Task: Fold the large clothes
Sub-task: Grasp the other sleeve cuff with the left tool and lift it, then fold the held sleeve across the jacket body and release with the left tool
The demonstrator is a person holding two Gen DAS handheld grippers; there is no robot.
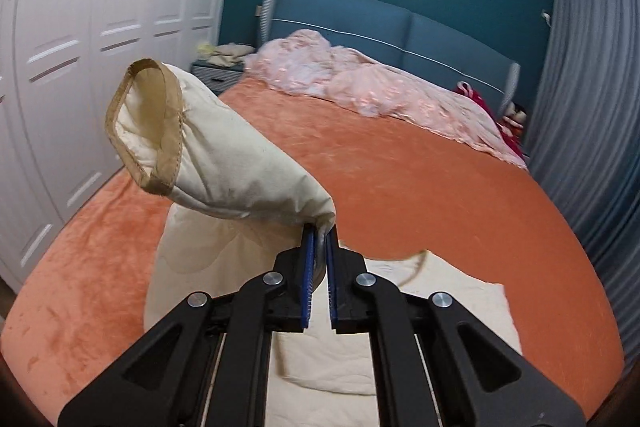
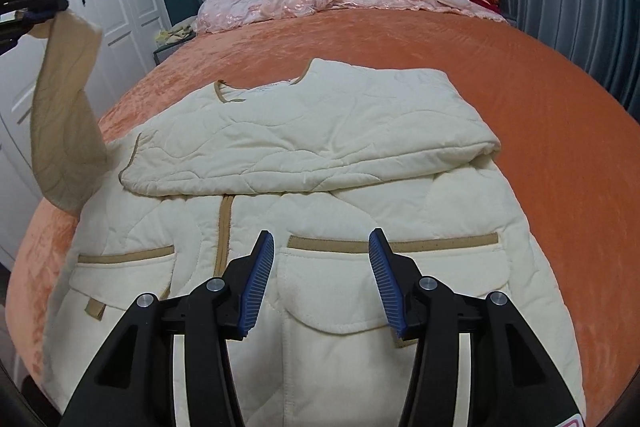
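While one sleeve (image 1: 216, 147) is held pinched and raised by the closed left gripper (image 1: 319, 231), presumably for folding inward, the cream jacket (image 2: 320, 155) is kept spread on the orange bed (image 2: 520, 67), with the wide-open, empty right gripper (image 2: 322, 247) poised above its pockets.

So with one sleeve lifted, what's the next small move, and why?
Probably carry the left gripper across and lay its sleeve over the jacket. The other sleeve already lies folded across the chest, and the right gripper hovers open, holding nothing.
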